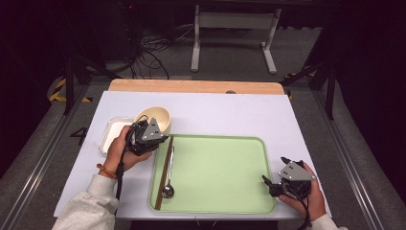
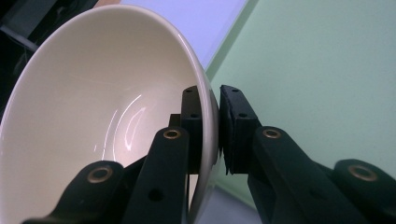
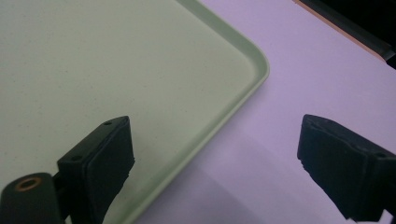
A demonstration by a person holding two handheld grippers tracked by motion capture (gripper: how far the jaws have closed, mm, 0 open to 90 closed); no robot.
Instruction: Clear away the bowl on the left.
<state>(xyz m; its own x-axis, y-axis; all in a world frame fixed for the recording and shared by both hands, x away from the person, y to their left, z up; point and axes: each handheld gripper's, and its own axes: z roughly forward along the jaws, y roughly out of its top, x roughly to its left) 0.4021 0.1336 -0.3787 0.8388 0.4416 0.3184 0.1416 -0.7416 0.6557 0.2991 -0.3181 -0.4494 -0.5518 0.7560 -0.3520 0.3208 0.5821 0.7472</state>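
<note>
Tray (image 1: 215, 167): lying green at the desk's (image 1: 239, 115) centre.
Spoon (image 1: 168, 184): resting along the tray's 9 o'clock edge.
Chopsticks (image 1: 164, 172): lying beside the spoon.
Square dish (image 1: 111, 132): sitting at the tray's 10 o'clock.

Cream bowl (image 1: 155, 118), pale green tray (image 1: 220, 191) (plain, unpatterned), white table (image 1: 230, 115).

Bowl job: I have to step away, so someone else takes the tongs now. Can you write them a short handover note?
Left tongs: shut on the bowl rim, one jaw inside, one outside; bowl tilted, at the tray's far left corner.
Right tongs: open, holding nothing, at the tray's near right corner.
Done: spoon and chopsticks lie along the tray's left edge.
Left: bowl probably goes onto the tray; a white dish sits on the table beside it.
</note>
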